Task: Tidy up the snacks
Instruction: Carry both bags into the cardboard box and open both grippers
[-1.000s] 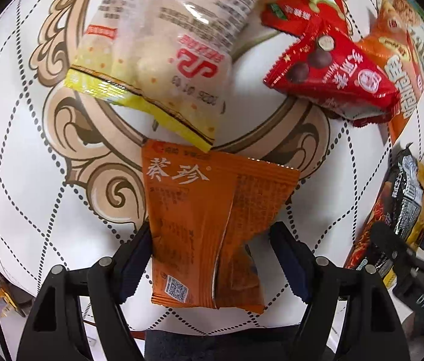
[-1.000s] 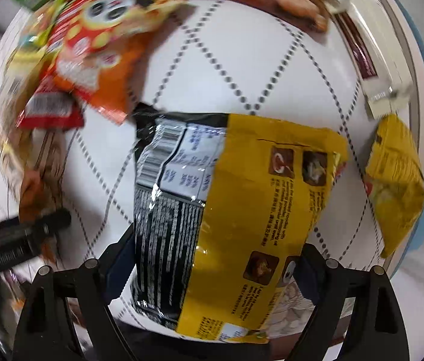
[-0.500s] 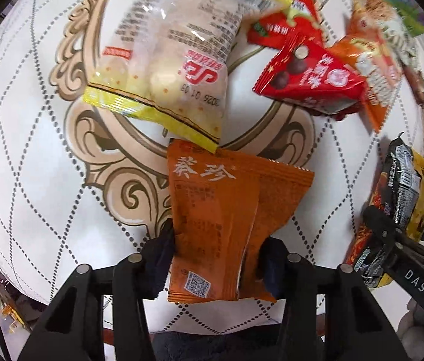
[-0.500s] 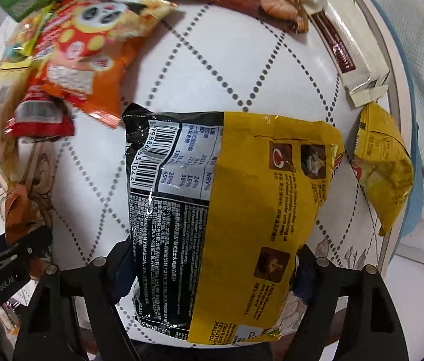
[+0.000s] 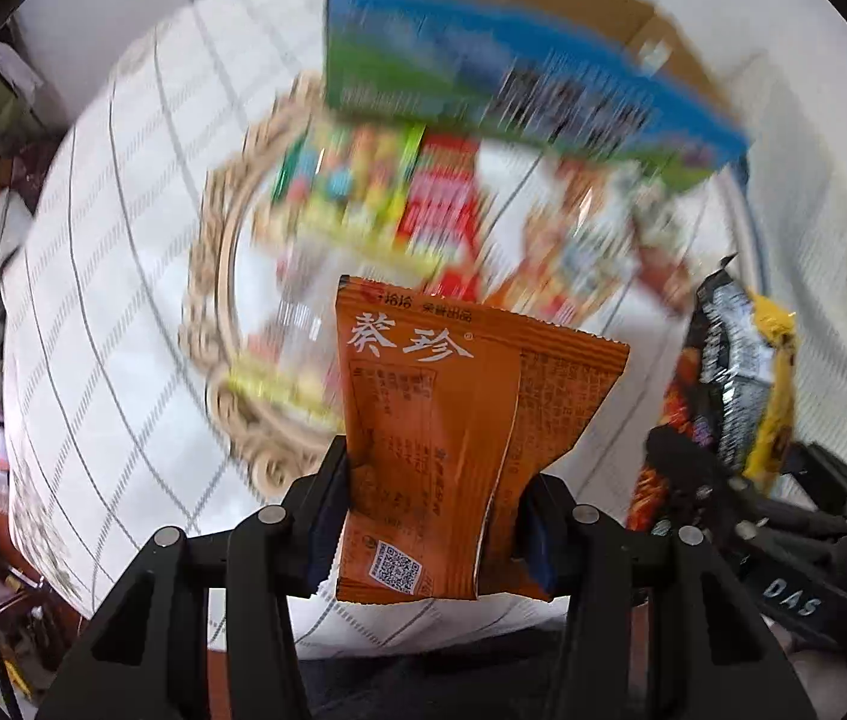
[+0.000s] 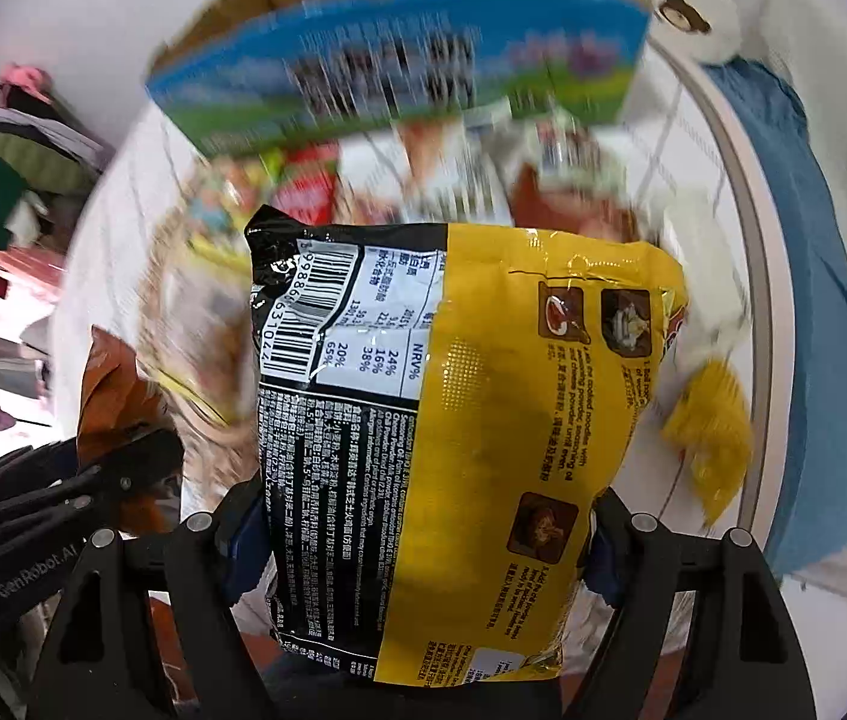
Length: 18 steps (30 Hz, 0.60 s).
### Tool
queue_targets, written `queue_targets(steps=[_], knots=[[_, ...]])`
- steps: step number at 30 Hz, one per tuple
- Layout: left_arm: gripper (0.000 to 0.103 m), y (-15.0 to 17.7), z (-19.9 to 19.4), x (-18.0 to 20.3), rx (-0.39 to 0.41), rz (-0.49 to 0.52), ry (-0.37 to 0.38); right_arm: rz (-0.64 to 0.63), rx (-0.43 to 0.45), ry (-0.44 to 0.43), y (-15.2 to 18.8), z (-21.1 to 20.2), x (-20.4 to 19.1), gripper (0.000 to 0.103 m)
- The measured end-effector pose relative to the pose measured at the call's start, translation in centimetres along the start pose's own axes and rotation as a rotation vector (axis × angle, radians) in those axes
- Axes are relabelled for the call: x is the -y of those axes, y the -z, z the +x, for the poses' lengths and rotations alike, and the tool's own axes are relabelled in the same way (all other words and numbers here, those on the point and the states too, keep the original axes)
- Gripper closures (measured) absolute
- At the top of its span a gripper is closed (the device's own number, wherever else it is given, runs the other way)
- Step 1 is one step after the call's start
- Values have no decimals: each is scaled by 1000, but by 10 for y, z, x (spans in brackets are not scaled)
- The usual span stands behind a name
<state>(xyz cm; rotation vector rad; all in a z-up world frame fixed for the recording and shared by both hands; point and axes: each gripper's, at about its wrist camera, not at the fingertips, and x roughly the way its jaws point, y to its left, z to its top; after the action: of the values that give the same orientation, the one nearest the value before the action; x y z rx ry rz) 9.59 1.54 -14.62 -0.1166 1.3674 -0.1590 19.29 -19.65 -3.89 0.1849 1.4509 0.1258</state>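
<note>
Left gripper (image 5: 432, 516): jaws pinched on the lower part of a small orange foil snack packet (image 5: 459, 420) printed with white characters. The packet stands up out of the jaws, its long axis running along the fingers, its top seal toward the far side of the view. It hangs clear of the round table under a white quilted cloth (image 5: 93, 324).

Right gripper (image 6: 420, 546): jaws clamped across the width of a large black and yellow noodle bag (image 6: 459, 420). The bag also runs lengthwise along the fingers, barcode end farthest from the jaws. It is off the table and fills the middle of the right wrist view.

Destination, as judged: an open cardboard box with blue and green printed sides (image 5: 513, 90) at the far side of the table. In both views it lies straight ahead of the held item and higher in the frame. Its brown inner wall shows, so the mouth faces up.

Between each gripper and the box lies a blurred heap of loose snack packets (image 5: 399, 210); no single packet can be told apart.

Which hand is nearer: the box looms larger in the right wrist view, so the right hand appears slightly closer, though blur makes this uncertain. The two grippers ride just beside each other; each appears at the edge of the other's view.

Risk: both bags reaching one box mouth together could collide
</note>
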Motion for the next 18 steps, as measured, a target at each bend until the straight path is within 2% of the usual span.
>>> queue_targets(steps=[1, 2, 3, 4, 5, 9, 13, 16, 18], knots=[[57, -12, -11, 6, 25, 0, 11, -4, 15, -19, -8, -5, 7, 20], [57, -19, -16, 9, 43, 3, 18, -10, 31, -31, -2, -15, 5, 20], [57, -31, -25, 13, 60, 8, 25, -23, 52, -39, -17, -22, 7, 20], [57, -44, -32, 18, 79, 13, 36, -27, 69, -47, 1, -58, 13, 20], [57, -53, -34, 21, 92, 15, 45, -31, 85, -56, -4, -69, 16, 20], [57, -119, -44, 34, 147, 11, 89, -44, 141, -101, -54, -100, 25, 20], [57, -187, -39, 44, 178, 13, 95, -73, 215, -112, -127, -117, 26, 20], [57, -240, -15, 45, 161, 11, 76, -83, 240, -90, -173, -126, 25, 20], [57, -268, -3, 47, 130, 2, 70, -87, 226, -75, -207, -113, 25, 20]])
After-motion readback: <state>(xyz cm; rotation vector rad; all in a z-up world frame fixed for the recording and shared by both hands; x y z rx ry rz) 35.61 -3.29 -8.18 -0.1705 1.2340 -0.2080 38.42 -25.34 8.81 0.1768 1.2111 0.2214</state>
